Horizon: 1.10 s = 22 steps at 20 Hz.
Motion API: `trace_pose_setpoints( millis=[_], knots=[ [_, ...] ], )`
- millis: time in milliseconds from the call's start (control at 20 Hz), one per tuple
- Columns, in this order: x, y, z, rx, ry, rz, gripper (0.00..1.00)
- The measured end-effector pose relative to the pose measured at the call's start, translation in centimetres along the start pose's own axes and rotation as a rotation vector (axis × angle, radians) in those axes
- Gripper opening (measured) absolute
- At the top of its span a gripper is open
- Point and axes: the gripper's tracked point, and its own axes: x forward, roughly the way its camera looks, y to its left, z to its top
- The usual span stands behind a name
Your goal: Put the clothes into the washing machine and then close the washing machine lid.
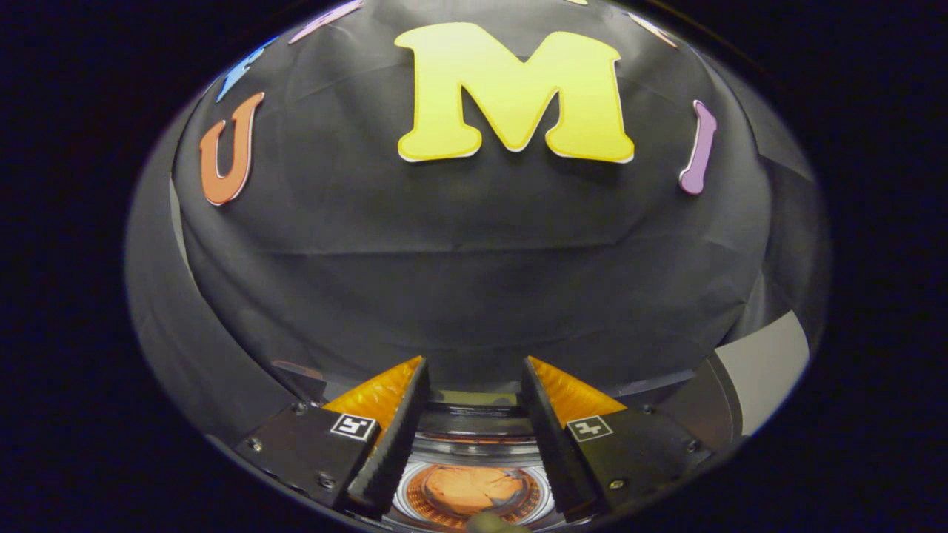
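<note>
The tongs (474, 400) stand open and hold nothing, their fingers apart. Between and below them the washing machine (474, 451) shows its round opening, with something orange, likely the clothes (470, 490), lying in the drum. The loading looks done; next comes finding and closing the lid.

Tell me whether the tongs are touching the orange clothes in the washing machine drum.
Apart. The gripper view shows the tongs open above the washing machine, the orange clothes lying down in the drum between them.
</note>
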Motion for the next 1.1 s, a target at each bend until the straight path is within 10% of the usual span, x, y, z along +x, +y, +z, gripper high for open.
trace_pose_setpoints(
  millis=[1100],
  knots=[
    [-5.4, 0.1, -3.8, -0.032, -0.065, 0.019, 0.8]
  ],
)
